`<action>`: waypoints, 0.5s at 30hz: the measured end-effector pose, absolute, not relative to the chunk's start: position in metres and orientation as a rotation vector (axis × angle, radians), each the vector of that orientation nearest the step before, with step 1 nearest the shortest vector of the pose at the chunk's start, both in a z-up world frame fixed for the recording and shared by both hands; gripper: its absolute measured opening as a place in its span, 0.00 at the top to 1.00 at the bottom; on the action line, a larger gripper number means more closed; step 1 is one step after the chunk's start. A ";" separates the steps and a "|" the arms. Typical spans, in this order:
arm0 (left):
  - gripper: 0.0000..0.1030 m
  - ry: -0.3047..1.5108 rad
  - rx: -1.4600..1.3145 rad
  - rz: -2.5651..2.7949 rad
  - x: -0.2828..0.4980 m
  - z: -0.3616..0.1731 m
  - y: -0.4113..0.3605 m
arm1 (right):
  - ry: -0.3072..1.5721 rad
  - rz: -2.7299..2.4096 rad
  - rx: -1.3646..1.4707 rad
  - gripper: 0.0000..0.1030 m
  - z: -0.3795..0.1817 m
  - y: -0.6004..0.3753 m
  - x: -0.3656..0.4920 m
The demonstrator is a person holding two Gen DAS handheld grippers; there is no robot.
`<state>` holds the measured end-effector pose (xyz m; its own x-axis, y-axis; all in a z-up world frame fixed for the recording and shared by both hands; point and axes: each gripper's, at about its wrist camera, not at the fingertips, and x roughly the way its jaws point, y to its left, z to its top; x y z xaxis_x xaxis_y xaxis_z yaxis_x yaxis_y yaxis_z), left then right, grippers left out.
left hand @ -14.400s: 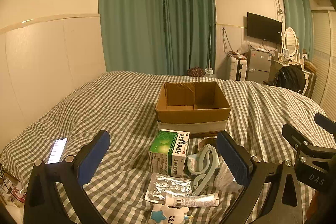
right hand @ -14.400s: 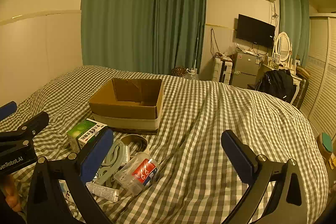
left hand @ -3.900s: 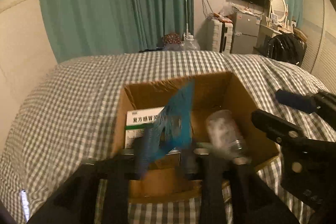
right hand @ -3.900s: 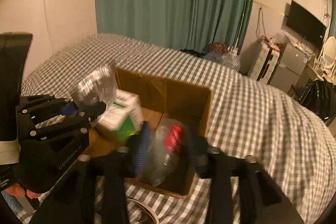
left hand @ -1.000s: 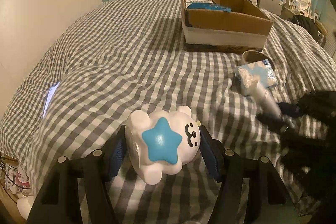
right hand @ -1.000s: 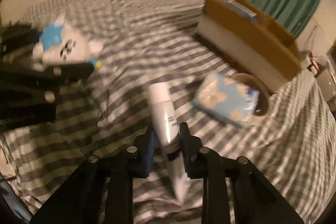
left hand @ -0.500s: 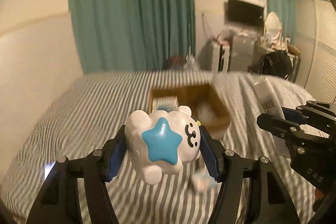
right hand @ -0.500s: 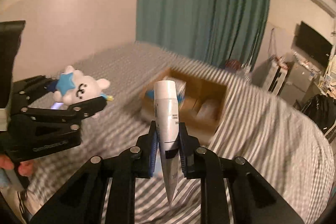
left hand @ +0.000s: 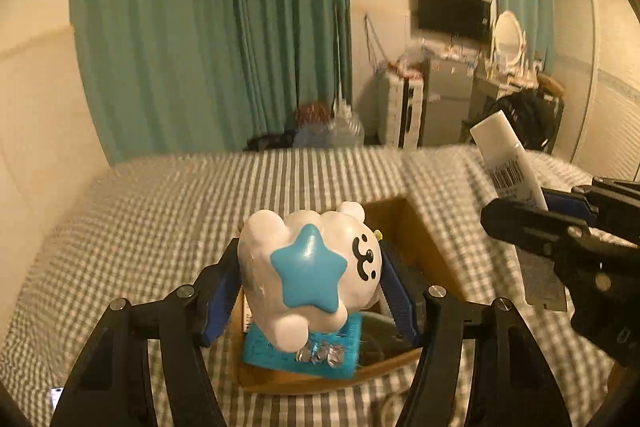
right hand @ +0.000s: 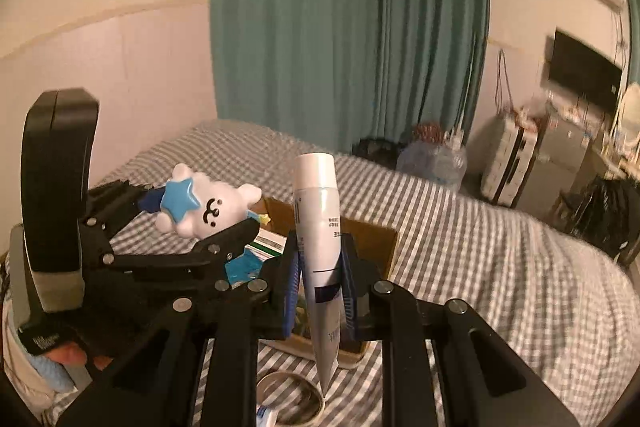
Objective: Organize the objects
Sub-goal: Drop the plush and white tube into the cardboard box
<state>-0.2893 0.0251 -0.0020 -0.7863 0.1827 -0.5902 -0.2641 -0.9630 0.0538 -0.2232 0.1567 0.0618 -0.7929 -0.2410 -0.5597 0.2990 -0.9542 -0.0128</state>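
Observation:
My left gripper (left hand: 310,277) is shut on a white plush toy with a blue star (left hand: 308,271) and holds it above the open cardboard box (left hand: 424,247) on the checked bed. The toy also shows in the right wrist view (right hand: 204,205). My right gripper (right hand: 319,277) is shut on a white tube (right hand: 320,227), cap up, over the near edge of the box (right hand: 376,239). The tube shows at the right in the left wrist view (left hand: 508,167). A blue packet (left hand: 304,353) and a green-and-white carton (right hand: 270,243) lie inside the box.
A tape ring (right hand: 290,393) lies on the checked bedspread (left hand: 140,227) in front of the box. A phone (left hand: 56,395) lies at the bed's left edge. Green curtains (left hand: 208,27), a TV (left hand: 454,11) and a dresser stand beyond the bed.
Both grippers have moved forward and closer to the box with the toy and the tube still held. The box now sits right under them.

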 end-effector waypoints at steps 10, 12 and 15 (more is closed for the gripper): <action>0.34 0.198 -1.011 2.710 -0.330 -0.069 0.034 | -0.019 -2.632 1.081 0.82 -0.033 0.167 -0.301; 0.26 0.201 -1.011 2.713 -0.329 -0.067 0.034 | -0.034 -2.625 1.103 0.79 -0.037 0.168 -0.301; 0.11 0.206 -0.978 2.749 -0.311 -0.055 0.030 | -0.028 -2.672 1.065 0.44 -0.027 0.170 -0.282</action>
